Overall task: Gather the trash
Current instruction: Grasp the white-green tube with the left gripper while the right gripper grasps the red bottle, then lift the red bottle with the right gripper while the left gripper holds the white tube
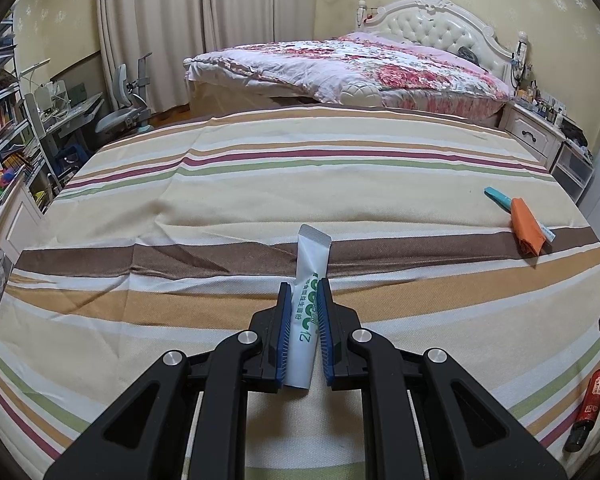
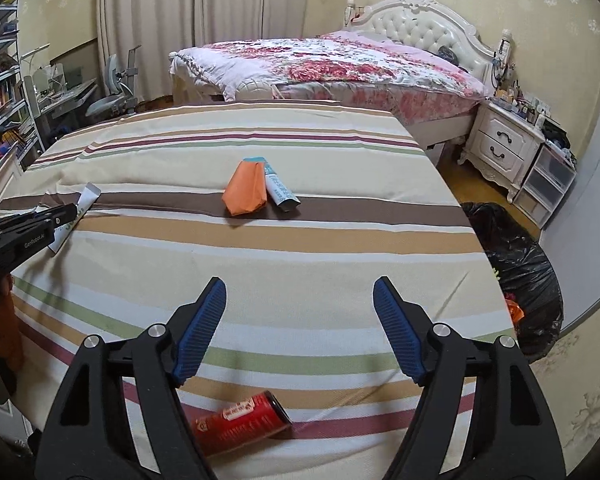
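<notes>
Left wrist view: the left gripper (image 1: 304,300) is clamped on a white plastic tube with green print (image 1: 309,292), whose flat crimped end points to twelve o'clock over the striped cloth surface (image 1: 260,184). At three o'clock lie an orange folded paper packet (image 1: 526,229) on a teal-and-white tube (image 1: 497,197); at five o'clock, a red cylindrical can (image 1: 590,404).

Right wrist view: the right gripper (image 2: 299,292) stands wide with nothing between its blue ribbed pads (image 2: 199,330). The red can (image 2: 240,422) lies at six o'clock below it. The orange packet (image 2: 246,190) sits at twelve o'clock, touching the teal-and-white tube (image 2: 280,192). A black plastic rubbish bag (image 2: 520,264) is on the floor at three o'clock.
</notes>
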{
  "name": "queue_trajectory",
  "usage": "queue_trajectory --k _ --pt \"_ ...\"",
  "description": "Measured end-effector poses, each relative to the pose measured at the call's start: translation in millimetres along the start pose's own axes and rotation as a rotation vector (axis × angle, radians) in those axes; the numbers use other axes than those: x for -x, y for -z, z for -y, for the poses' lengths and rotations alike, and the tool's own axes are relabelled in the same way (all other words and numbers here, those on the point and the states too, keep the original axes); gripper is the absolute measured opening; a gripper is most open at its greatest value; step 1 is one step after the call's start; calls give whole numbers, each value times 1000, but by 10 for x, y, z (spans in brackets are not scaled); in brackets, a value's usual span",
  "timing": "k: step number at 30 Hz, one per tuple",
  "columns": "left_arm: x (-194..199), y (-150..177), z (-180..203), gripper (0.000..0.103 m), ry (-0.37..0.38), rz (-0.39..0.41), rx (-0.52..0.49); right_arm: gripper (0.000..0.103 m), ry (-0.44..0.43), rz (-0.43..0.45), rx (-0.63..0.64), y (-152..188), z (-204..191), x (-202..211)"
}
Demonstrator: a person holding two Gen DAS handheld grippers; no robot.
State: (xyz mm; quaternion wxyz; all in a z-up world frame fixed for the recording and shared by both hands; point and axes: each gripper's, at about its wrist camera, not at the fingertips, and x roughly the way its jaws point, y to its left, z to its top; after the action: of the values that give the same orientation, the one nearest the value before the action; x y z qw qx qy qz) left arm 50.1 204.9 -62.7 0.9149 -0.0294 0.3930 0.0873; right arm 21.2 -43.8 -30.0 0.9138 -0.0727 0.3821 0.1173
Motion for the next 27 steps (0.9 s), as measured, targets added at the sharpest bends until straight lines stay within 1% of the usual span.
queue_trajectory --k 4,9,12,15,18,22,24,27 --pt "7 -6 -14 14 3 0 1 74 22 -15 29 115 51 159" --pt "35 21 0 14 2 0 -2 74 54 -64 40 342 184 266" --pt "39 28 3 14 1 0 -3 74 61 -85 28 453 258 291" --pt "58 41 10 14 -2 0 -5 74 41 -128 38 524 250 237" --pt "52 37 15 14 -1 -1 -6 74 28 -130 64 523 162 174" --pt "60 44 25 14 -1 -1 -6 74 9 -103 86 398 21 53" --pt "65 49 24 14 -1 -1 -5 73 8 -94 87 326 -32 -14" --pt "74 48 22 14 -1 -2 -6 71 4 -81 68 263 -54 -2"
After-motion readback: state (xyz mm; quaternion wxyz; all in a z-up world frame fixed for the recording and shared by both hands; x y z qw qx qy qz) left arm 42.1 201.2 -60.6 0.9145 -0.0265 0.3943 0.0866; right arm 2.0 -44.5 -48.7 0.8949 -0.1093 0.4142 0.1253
